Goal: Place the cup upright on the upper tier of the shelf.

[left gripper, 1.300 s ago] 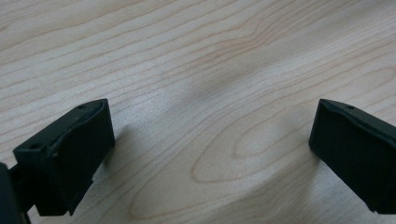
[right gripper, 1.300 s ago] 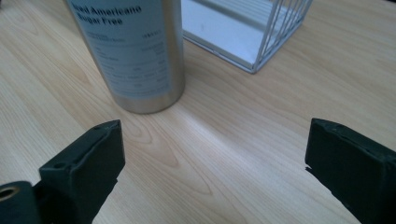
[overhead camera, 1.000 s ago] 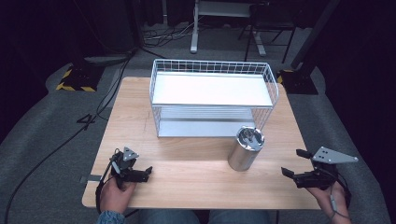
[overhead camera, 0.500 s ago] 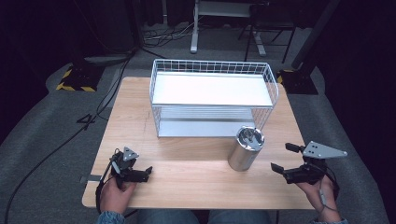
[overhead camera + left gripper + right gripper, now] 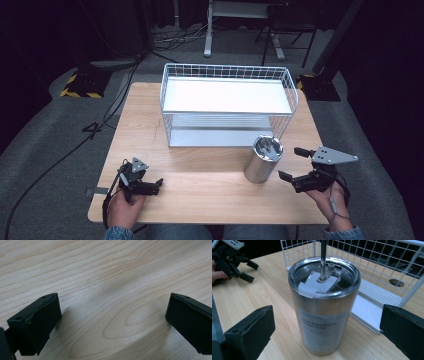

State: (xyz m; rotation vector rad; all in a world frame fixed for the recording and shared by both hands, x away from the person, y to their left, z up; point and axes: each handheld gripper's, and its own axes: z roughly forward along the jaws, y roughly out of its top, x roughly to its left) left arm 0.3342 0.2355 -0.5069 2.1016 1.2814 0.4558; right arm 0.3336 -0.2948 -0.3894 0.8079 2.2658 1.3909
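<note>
- The steel tumbler (image 5: 263,160) stood upright on the table (image 5: 200,175), just before the wire rack (image 5: 227,102), with a clear lid and a printed label.
- The right gripper (image 5: 294,163) had just been opening, jaws wide beside the tumbler, nothing between them.
- The left gripper (image 5: 159,183) rested with jaws apart.

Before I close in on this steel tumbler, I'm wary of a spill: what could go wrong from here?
1. The tumbler is tall and stands free on the table; a jaw of the right tongs, which have just been opening, could tip it.
2. The wire rack stands close behind it, so a push could knock the tumbler against it.
3. Its smooth steel wall may slip in a loose grip.
</note>
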